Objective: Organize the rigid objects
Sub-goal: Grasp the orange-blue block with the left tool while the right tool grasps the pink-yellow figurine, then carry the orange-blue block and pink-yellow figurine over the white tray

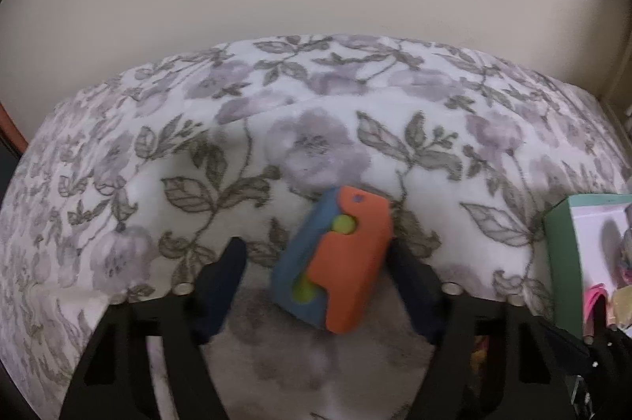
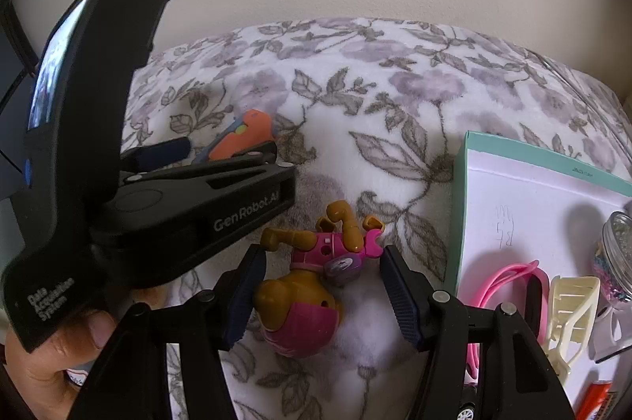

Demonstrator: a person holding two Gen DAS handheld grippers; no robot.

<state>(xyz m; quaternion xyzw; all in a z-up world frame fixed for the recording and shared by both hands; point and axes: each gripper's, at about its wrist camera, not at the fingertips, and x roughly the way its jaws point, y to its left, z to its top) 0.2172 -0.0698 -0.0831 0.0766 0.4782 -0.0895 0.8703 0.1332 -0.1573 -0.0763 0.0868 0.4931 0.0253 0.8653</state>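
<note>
Left wrist view: left gripper (image 1: 316, 285) is straddling the orange-and-blue block toy (image 1: 335, 262) lying on the floral blanket (image 1: 197, 143). The toy sits off-centre between the jaws. The right-hand pad looks to be against its orange side; the left-hand pad (image 1: 221, 285) stands clear with blanket showing in the gap. So the jaws are open around it, not clamped. The frame is motion-blurred, so contact on the right side is not certain.

Only this view shows the toy's face: two yellow-green dots set in the seam between the blue and orange halves.

Right wrist view: right gripper (image 2: 322, 295) hangs over a pink-and-tan toy figure (image 2: 312, 285) lying on the blanket. Jaws are open, one pad on each side. The left pad is close to the figure's head, but I cannot tell if it touches.

Only this view shows:
- the left gripper from outside (body lettered "GenRobot.AI"), with the block toy (image 2: 241, 137) poking out past its tips, up-left of the figure
- part of a hand (image 2: 51, 349) gripping its handle, bottom left
- the contents of the teal-rimmed tray (image 2: 460, 207) at right: pink band (image 2: 509, 282), cream hair claw (image 2: 568, 313), glitter jar (image 2: 618, 258)

The left view catches only the tray's corner (image 1: 561, 242).
</note>
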